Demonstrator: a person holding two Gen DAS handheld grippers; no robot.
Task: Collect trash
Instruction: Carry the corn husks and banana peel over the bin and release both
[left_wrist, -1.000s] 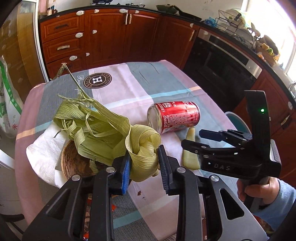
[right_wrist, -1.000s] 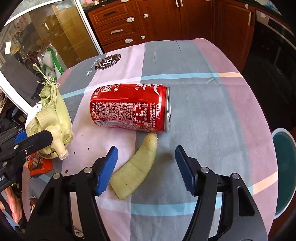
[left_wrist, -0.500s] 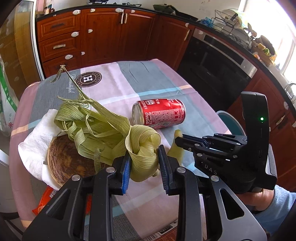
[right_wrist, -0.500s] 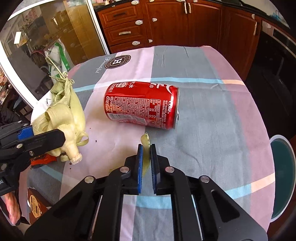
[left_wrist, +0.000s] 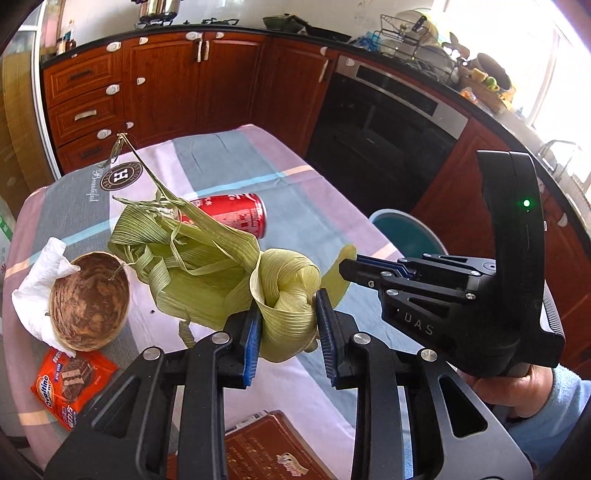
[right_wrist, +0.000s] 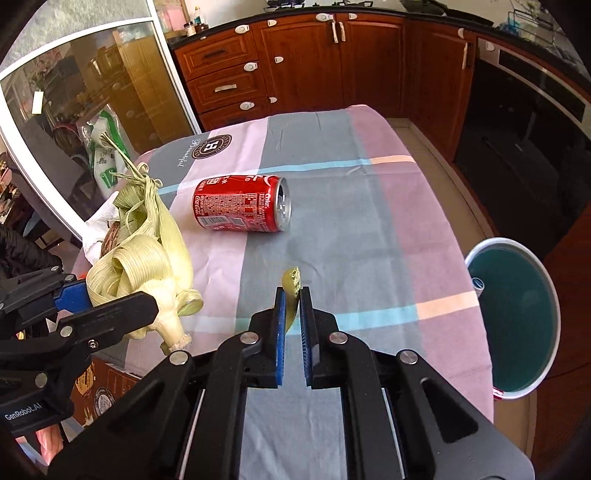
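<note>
Both grippers are loaded and clear of the table. The left gripper clamps a knotted bundle of corn husks, its blue pads pressed into the knot, the loose leaves trailing off to the far left. The right gripper has its jaws nearly together on a thin strip of pale green peel, which sticks up between the pads. The bin with its teal liner stands on the floor just off the table's right edge; neither piece is over it yet. Left on the tablecloth are the red can lying on its side near the middle, and at the near left a coconut shell, a crumpled paper towel and an orange snack wrapper. So I'd judge it well short of halfway.
</note>
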